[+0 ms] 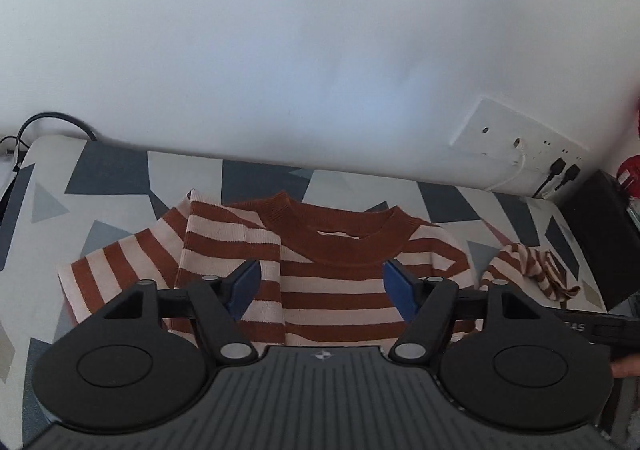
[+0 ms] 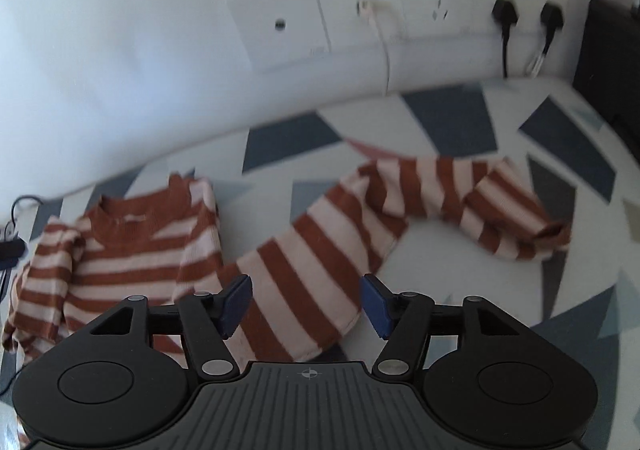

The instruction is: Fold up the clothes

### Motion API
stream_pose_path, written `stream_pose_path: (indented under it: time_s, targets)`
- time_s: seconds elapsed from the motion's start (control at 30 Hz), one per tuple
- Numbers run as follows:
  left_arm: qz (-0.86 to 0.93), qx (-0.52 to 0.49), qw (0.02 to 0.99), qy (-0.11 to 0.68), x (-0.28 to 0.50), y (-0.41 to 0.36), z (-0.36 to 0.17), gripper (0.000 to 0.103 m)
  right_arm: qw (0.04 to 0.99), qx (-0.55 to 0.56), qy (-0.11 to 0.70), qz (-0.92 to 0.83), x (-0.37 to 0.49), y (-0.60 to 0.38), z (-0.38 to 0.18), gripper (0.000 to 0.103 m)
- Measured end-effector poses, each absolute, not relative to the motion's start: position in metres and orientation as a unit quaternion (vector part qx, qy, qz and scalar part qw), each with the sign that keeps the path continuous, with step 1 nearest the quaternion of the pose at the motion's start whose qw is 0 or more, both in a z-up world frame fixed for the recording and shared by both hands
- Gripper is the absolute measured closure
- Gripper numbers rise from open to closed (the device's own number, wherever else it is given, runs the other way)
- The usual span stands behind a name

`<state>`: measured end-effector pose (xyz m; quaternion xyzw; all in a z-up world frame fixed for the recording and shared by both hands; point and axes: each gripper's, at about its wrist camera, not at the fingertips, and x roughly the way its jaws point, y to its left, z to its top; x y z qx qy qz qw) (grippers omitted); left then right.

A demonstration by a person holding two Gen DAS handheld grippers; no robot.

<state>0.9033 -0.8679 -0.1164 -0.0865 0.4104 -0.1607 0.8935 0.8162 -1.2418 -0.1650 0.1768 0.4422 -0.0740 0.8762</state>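
Observation:
A brown-and-cream striped sweater (image 1: 332, 270) lies on the patterned table cover, collar toward the wall. Its left sleeve (image 1: 228, 250) is folded over the body. My left gripper (image 1: 320, 288) is open and empty, hovering above the sweater's chest. In the right wrist view the sweater body (image 2: 132, 258) is at the left and its right sleeve (image 2: 400, 218) stretches out to the right, crumpled at the cuff (image 2: 532, 226). My right gripper (image 2: 306, 304) is open and empty, just above the upper part of that sleeve.
The table cover (image 2: 460, 122) has grey and blue geometric shapes. A white wall with a socket panel (image 2: 400, 10), plugs and cables stands behind. A black box (image 1: 600, 238) sits at the right edge. Cables (image 1: 48, 126) hang at the far left.

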Motion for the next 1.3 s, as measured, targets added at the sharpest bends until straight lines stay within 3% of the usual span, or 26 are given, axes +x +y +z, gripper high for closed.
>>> stream_pose_path:
  time_s: [0.07,0.17,0.27,0.47,0.53,0.6,0.63,0.93,1.3]
  targets:
    - [-0.15,-0.115,0.892,0.411,0.893,-0.855,-0.108,0.026,0.877,0.162,0.447,-0.07,0.821,-1.235,-0.17,0.054]
    - [-0.136,-0.18,0.88,0.417,0.877,-0.821,-0.104,0.026,0.881,0.141,0.447,-0.064,0.829,-1.228,-0.172,0.094]
    - [-0.1,-0.216,0.879,0.412,0.855,-0.789,-0.101,0.026,0.897,0.135,0.413,-0.084,0.839,-1.241,-0.162,0.103]
    - [-0.027,-0.233,0.88,0.414,0.817,-0.744,-0.096,0.026,0.902,0.194,0.335,-0.191,0.852,-1.301,-0.13,0.102]
    - [-0.007,-0.23,0.879,0.416,0.804,-0.735,-0.097,0.026,0.901,0.207,0.339,-0.173,0.85,-1.306,-0.123,0.097]
    - [0.009,-0.22,0.881,0.419,0.792,-0.731,-0.097,0.026,0.906,0.202,0.338,-0.158,0.842,-1.3,-0.12,0.081]
    - [0.014,-0.214,0.882,0.42,0.787,-0.729,-0.097,0.026,0.907,0.195,0.339,-0.154,0.837,-1.295,-0.119,0.08]
    - [0.007,-0.153,0.916,0.372,0.736,-0.719,-0.054,0.026,0.911,0.19,0.338,-0.142,0.772,-1.263,-0.101,0.08]
    - [-0.02,-0.072,0.932,0.353,0.637,-0.7,-0.054,0.017,0.915,0.186,0.327,-0.144,0.645,-1.227,-0.075,0.067]
